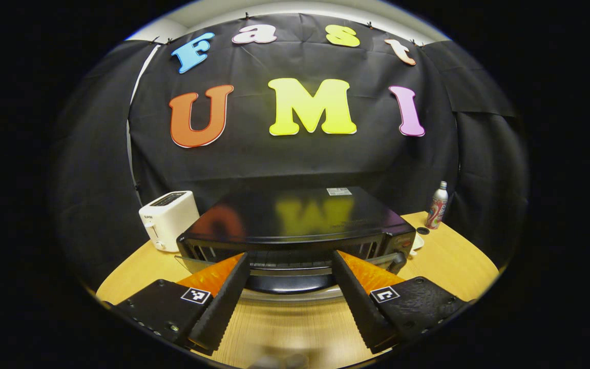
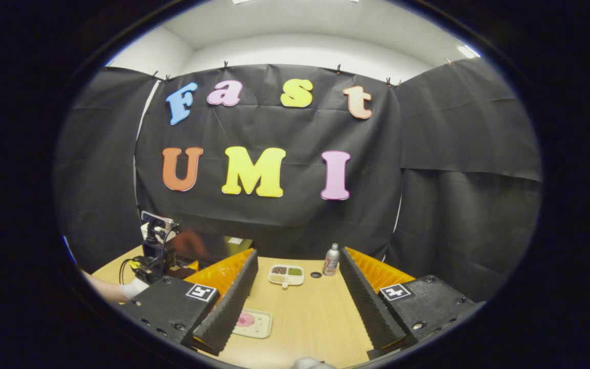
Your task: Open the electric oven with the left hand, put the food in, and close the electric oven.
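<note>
The black electric oven (image 1: 295, 215) stands straight ahead in the left gripper view, its glossy top facing me. Its glass door (image 1: 290, 281) looks tipped out and down, with a silvery handle bar (image 1: 290, 294) along its near edge. My left gripper (image 1: 291, 255) is open, one finger on each side of the door and neither pressing on it. In the right gripper view a small plate with pink food (image 2: 251, 324) lies on the table by the left finger. My right gripper (image 2: 299, 252) hangs open above the table. The left gripper (image 2: 154, 253) is at the oven (image 2: 218, 247).
A white toaster (image 1: 168, 219) stands left of the oven and a drink bottle (image 1: 437, 206) to its right. A divided dish (image 2: 286, 275), a black cap (image 2: 316, 274) and the bottle (image 2: 331, 260) sit mid-table. A gloved hand (image 2: 133, 288) holds the left gripper.
</note>
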